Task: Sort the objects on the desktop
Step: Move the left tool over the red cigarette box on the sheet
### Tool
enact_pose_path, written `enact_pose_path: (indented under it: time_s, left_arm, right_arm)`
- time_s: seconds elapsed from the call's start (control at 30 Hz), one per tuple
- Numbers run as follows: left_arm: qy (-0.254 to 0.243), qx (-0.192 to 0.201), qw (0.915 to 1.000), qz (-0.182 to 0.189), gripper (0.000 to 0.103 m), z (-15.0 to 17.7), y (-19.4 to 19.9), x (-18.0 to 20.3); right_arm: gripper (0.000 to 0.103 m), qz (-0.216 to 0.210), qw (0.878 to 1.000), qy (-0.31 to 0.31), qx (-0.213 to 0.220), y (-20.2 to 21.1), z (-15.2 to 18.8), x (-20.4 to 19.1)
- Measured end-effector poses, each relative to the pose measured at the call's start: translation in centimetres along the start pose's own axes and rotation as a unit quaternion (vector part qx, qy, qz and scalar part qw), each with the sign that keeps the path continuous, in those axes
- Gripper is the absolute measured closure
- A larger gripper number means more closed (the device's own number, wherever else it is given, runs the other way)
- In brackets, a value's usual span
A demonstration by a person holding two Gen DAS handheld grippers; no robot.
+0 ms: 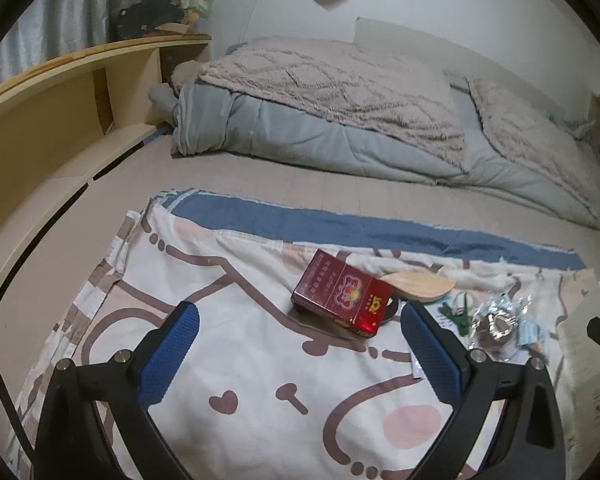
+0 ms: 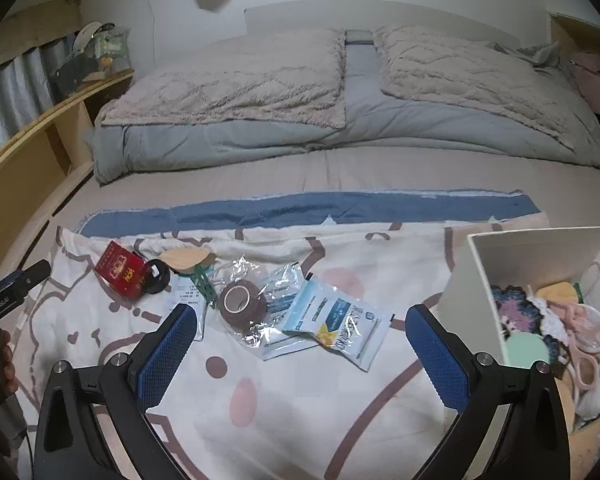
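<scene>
Left wrist view: left gripper (image 1: 300, 344) hangs with jaws spread wide, holding nothing, over the cartoon cloth (image 1: 220, 360); red cigarette pack (image 1: 342, 293) lies just beyond them, right of centre, touching a wooden leaf-shaped piece (image 1: 420, 285) on its far right — pack looks light and stiff, best pinched across its long sides. Right wrist view: right gripper (image 2: 301, 340) also gapes wide with nothing held; brown tape roll (image 2: 242, 302) in crinkly wrap and soft, slippery sachets (image 2: 340, 322) lie between and just beyond the fingers, white box (image 2: 480, 264) of sorted items at right.
</scene>
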State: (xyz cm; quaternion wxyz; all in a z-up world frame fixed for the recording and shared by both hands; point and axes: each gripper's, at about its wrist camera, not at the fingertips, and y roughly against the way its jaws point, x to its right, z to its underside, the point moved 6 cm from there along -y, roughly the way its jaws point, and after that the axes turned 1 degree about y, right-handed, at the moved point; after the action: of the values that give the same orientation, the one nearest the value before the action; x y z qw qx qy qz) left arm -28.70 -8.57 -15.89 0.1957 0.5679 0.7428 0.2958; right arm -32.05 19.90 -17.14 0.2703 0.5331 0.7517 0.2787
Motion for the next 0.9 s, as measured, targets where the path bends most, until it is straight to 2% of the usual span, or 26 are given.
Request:
enact_pose_path:
  time_s: [0.37, 0.57, 0.63, 0.73, 0.8, 0.9]
  left_arm:
    - [-0.02, -0.021, 0.9996, -0.001, 0.001, 1.3, -4.3, 2.0]
    - [0.012, -0.029, 0.9994, 0.013, 0.001, 0.4, -6.9, 2.7]
    - [0.019, -0.036, 0.9992, 0.005, 0.001, 0.0, -7.8, 2.6]
    - [0.059, -0.046, 0.9971, 0.013, 0.001, -0.5, -9.4, 1.9]
    - [0.081, -0.057, 0.995, 0.01, 0.001, -0.8, -10.3, 1.3]
    - [0.083, -0.059, 0.9948, -0.004, 0.001, -1.1, -11.0, 1.1]
  right_arm:
    - [0.0, -0.002, 1.0, -0.001, -0.013, -4.5, 0.8, -1.1]
    - [0.0, 0.008, 1.0, 0.0, -0.01, -6.1, 1.4, -1.1]
    - [0.0, 0.009, 1.0, 0.002, -0.01, -6.4, 1.7, -0.9]
    - [0.0, 0.013, 1.0, 0.011, -0.013, -6.4, 2.1, -0.6]
    - [0.0, 0.01, 1.0, 0.015, -0.009, -6.1, 2.1, -0.5]
    - [0.0, 0.01, 1.0, 0.02, -0.001, -5.9, 1.9, -0.1]
